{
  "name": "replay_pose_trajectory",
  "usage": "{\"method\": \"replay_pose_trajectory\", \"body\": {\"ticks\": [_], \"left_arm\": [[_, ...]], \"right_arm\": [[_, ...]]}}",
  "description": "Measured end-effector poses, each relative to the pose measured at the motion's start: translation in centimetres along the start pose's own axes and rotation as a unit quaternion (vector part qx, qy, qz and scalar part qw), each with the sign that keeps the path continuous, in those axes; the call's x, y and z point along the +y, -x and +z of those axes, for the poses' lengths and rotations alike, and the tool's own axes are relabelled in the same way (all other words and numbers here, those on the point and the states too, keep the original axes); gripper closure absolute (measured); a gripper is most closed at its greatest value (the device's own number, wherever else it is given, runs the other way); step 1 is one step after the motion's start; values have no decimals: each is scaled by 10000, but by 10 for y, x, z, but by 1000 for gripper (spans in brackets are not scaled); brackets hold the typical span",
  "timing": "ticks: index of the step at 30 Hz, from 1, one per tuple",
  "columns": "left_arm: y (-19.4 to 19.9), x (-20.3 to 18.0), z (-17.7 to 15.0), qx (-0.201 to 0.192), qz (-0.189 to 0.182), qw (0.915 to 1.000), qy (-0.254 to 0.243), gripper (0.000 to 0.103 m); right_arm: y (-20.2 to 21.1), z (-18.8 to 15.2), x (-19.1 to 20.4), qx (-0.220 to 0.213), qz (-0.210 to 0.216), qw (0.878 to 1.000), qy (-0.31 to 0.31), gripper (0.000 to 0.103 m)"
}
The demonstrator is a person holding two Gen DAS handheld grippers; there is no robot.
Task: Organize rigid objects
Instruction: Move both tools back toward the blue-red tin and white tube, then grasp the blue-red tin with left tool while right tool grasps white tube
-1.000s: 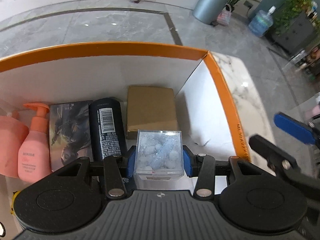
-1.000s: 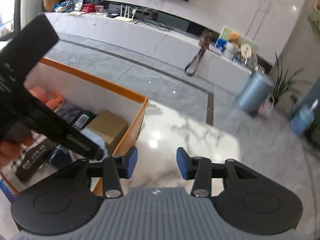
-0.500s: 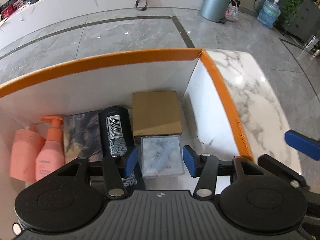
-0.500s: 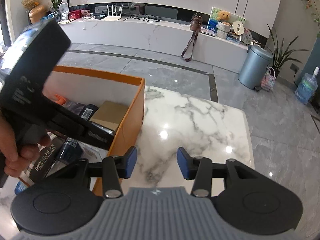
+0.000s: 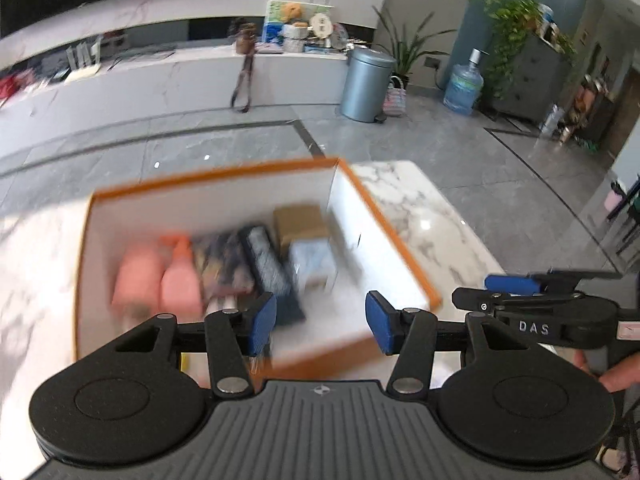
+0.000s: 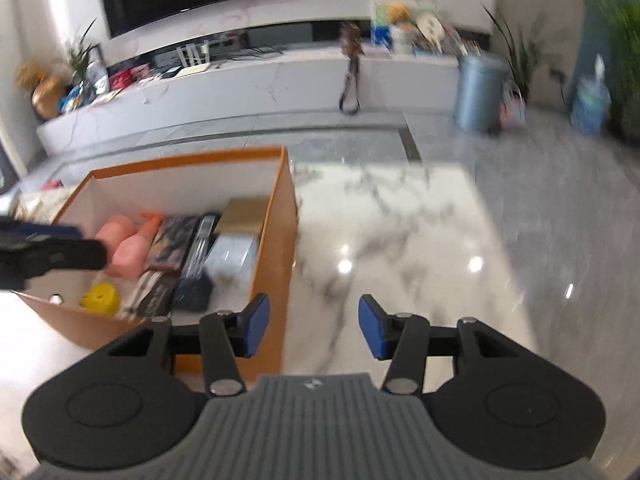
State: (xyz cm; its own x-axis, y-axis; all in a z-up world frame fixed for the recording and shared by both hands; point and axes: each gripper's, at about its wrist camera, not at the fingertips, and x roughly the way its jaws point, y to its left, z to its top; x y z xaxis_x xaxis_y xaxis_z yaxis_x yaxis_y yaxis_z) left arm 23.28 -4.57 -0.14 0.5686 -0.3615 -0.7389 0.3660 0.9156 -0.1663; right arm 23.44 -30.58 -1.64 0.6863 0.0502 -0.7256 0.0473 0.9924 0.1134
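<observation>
An orange-rimmed white box (image 5: 224,174) stands on the marble table. Inside lie the clear plastic case (image 5: 314,262) of small blue-white bits, a brown carton (image 5: 298,220), a black can (image 5: 266,262), a dark printed box (image 5: 222,264) and two pink pump bottles (image 5: 158,280). My left gripper (image 5: 321,324) is open and empty, raised above the box's near side. My right gripper (image 6: 310,326) is open and empty over the table just right of the box (image 6: 286,216); the clear case (image 6: 234,254) shows there too.
The marble table top (image 6: 400,240) stretches right of the box. A yellow round object (image 6: 100,298) and dark flat items lie in the box's near part. The right gripper shows at the right of the left wrist view (image 5: 532,308). A grey bin (image 5: 368,84) stands on the floor beyond.
My left gripper has opened, left the clear case in the box beside the black can, and pulled up and back. My right gripper has also drawn back; both views are blurred by motion.
</observation>
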Motion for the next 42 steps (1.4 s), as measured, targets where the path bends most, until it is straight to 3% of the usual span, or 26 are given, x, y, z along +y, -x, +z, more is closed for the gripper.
{"method": "replay_pose_trajectory", "body": {"ticks": [5,11,15,17,19,21,24,30,34,42], "left_arm": [[-2,26,-46,215,327,9971,646,43],[-32,33,-80,229,650,9952,690,43],[-45,36,-94,317,815,9921,904,43],[-48,45,-98,364,909,9894,1076,43],[-47,53,-102,393,838,9874,1286,43],[-50,63,-104,430,726,9855,1470,43],[-58,70,-108,509,656,9829,1646,43],[-68,76,-110,569,413,9804,1841,51],[-67,77,-110,656,215,9798,1876,63],[-39,64,-136,1111,218,9745,1940,63]], "right_arm": [[-4,-49,3,523,128,9964,-647,50],[-15,-92,7,995,80,9902,-979,44],[-14,-94,20,855,-102,9938,-702,44],[-10,-89,31,680,126,9966,-444,45],[-14,-82,40,649,447,9961,-396,46],[-29,-77,48,723,684,9942,-417,57],[-55,-72,59,873,957,9903,-502,65],[-94,-71,71,1218,1175,9818,-858,82],[-102,-72,77,1210,1349,9799,-840,85],[-89,-84,90,1356,1335,9804,-513,85]]}}
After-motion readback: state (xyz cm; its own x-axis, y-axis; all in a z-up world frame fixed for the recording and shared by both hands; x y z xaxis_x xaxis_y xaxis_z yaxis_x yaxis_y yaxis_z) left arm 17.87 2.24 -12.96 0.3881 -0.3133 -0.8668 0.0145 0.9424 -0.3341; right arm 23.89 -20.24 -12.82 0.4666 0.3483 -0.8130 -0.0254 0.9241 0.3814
